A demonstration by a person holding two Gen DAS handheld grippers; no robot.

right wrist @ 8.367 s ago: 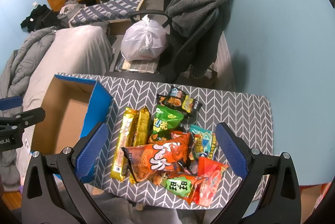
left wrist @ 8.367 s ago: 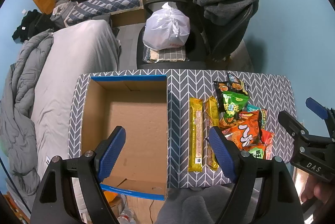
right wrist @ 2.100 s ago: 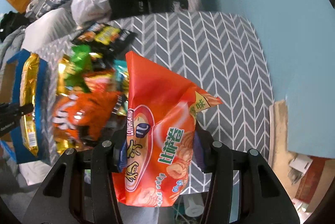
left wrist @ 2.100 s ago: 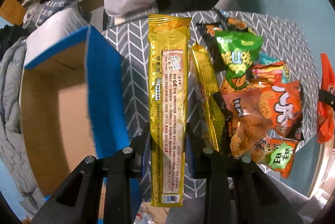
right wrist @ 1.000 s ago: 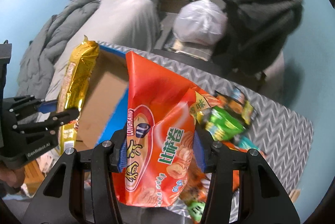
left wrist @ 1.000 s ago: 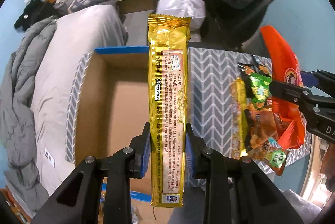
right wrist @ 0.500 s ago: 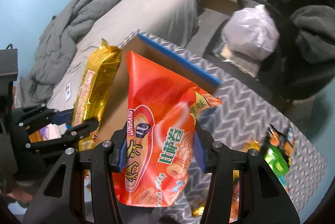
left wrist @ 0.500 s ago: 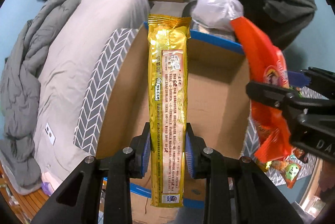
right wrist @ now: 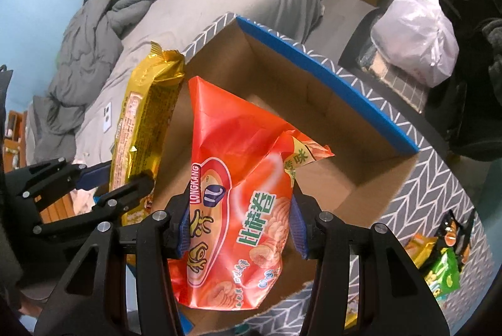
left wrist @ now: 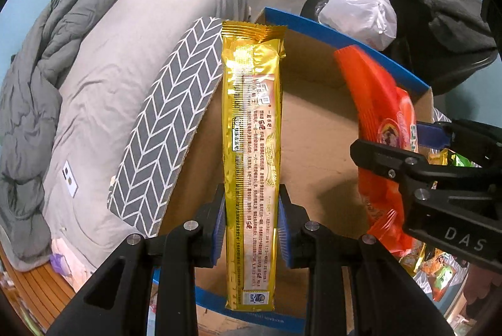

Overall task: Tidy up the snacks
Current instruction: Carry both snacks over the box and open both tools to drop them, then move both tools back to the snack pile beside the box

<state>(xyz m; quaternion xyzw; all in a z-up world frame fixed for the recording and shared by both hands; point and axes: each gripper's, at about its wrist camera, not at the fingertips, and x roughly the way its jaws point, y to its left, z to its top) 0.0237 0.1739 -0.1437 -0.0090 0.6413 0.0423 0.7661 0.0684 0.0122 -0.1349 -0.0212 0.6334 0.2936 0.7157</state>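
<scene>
A long gold snack pack [left wrist: 251,132] stands upright between the pads of my left gripper [left wrist: 251,210], which is shut on it. It hangs over the left side of the open cardboard box with a blue rim [left wrist: 320,141]. My right gripper [right wrist: 240,229] holds an orange snack bag [right wrist: 238,166] above the box's brown floor [right wrist: 329,172]. Its jaws are opening, and the bag is still between the pads and touching both. In the left wrist view the orange bag [left wrist: 376,103] is blurred at its top. The gold pack [right wrist: 144,122] is just left of the orange bag.
The box sits on a grey herringbone table [right wrist: 439,188]. Several other snack packs [right wrist: 445,260] lie at the table's right end. A bed with a grey duvet [left wrist: 94,53] is close on the left. A white plastic bag [left wrist: 357,9] rests on a chair behind.
Both grippers have swung left from the snack pile to above the box and sunk toward it. The right pads stand slightly wider around the orange bag.
</scene>
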